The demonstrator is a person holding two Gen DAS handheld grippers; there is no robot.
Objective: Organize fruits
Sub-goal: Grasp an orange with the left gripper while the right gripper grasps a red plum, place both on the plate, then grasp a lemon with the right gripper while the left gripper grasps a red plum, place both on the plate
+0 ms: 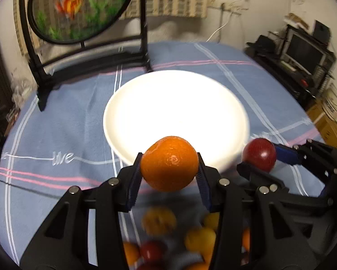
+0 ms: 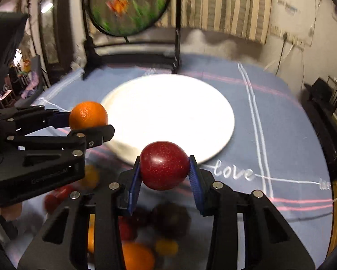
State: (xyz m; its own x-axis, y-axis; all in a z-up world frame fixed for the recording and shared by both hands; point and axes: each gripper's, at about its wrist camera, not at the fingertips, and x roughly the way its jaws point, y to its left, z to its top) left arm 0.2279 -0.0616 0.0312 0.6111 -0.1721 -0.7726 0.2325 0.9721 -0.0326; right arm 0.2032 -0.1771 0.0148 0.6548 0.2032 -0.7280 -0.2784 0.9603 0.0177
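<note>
Left hand-held gripper [image 1: 169,165] pinches an orange [image 1: 169,163] between blue pads, held above the near rim of the white plate [image 1: 145,103]. Right hand-held gripper [image 2: 165,167] pinches a red fruit [image 2: 164,165] at the same rim. Blurred loose fruit [image 1: 158,222] lies on the worktop [image 1: 62,135] below. Only the right view reads "love" on the cloth [image 2: 287,135]; the left view alone shows a shelf with a monitor [image 1: 304,52].
</note>
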